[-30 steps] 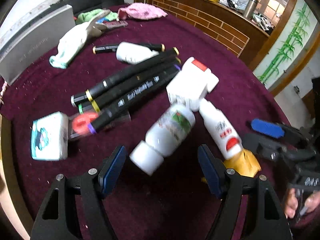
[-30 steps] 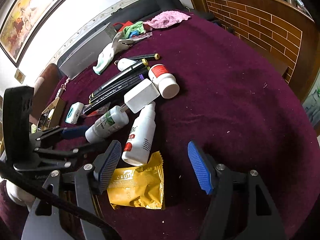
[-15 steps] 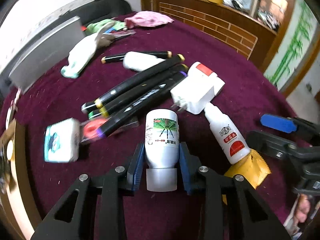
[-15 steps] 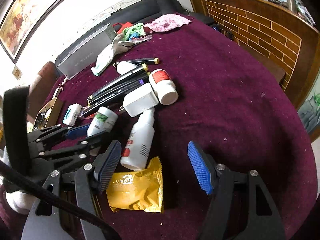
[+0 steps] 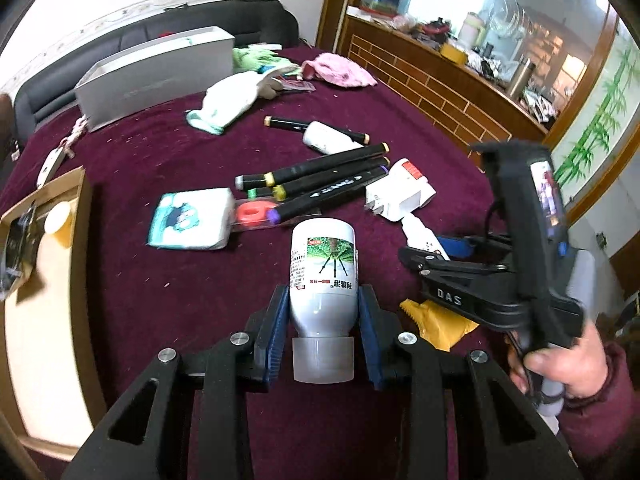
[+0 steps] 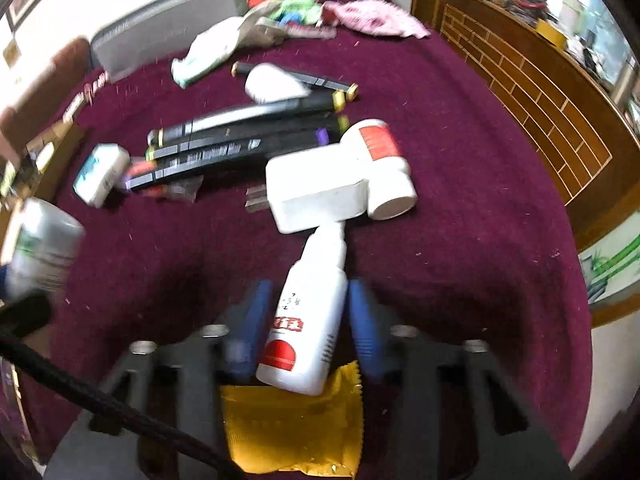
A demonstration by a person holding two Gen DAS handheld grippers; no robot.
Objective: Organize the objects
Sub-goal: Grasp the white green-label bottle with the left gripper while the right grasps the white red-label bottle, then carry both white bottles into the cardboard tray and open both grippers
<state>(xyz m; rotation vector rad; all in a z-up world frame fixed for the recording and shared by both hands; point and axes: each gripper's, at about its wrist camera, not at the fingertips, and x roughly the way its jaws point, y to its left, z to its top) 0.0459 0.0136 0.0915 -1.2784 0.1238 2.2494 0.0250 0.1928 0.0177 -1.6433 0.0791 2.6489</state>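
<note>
The left gripper (image 5: 323,334) jaws clamp a white bottle (image 5: 322,276) above the maroon tablecloth (image 5: 160,300).

In the left wrist view a bottle (image 5: 322,276) sits between the left gripper (image 5: 323,332) pads, cap toward the camera. Behind it lie markers (image 5: 320,176) side by side, a tissue pack (image 5: 190,219) to their left, a plug adapter (image 5: 400,196) to their right. A box (image 5: 160,76) stands at the table's (image 5: 160,280) far edge. In the right wrist view a spray bottle (image 6: 310,320) lies between the right gripper (image 6: 308,320) pads, seemingly on a sachet (image 6: 292,428), its nozzle under the adapter.
</note>
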